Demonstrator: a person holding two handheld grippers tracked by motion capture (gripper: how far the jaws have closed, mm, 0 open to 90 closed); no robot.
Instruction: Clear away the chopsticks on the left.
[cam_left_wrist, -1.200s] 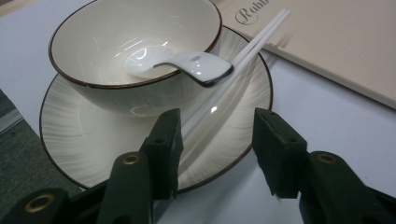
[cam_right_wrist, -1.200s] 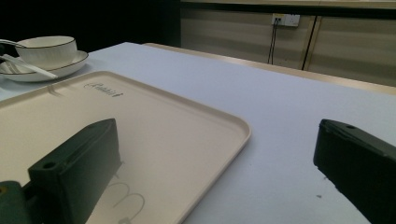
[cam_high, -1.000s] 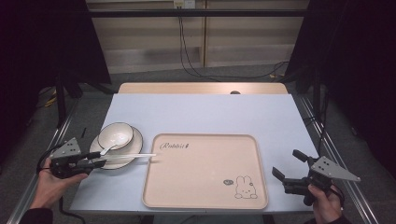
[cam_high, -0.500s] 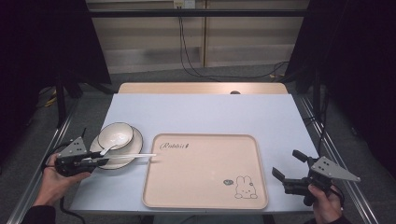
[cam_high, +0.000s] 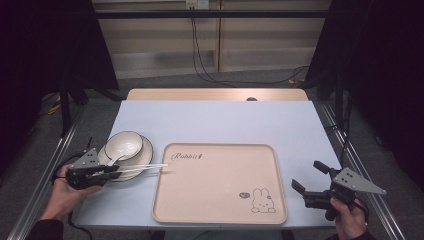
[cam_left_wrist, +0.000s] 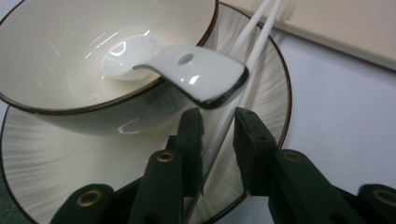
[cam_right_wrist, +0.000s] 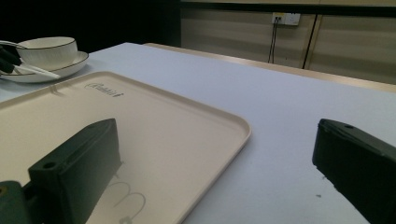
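A pair of white chopsticks rests across a white, dark-rimmed plate, tips reaching the edge of a beige tray. On the plate stands a white bowl holding a white spoon. My left gripper is at the plate's near side, its jaws closed in on the chopsticks just under the spoon's handle. My right gripper hovers open and holds nothing at the tray's right edge, low over the table; the right gripper view looks across the tray toward the bowl.
The tray carries a rabbit drawing near its right front corner. The pale blue table ends in a wooden strip at the back. Metal rails run along both sides, and cables hang behind.
My left gripper has edged a little to the right along the chopsticks. The chopsticks, plate and right gripper stay where they were.
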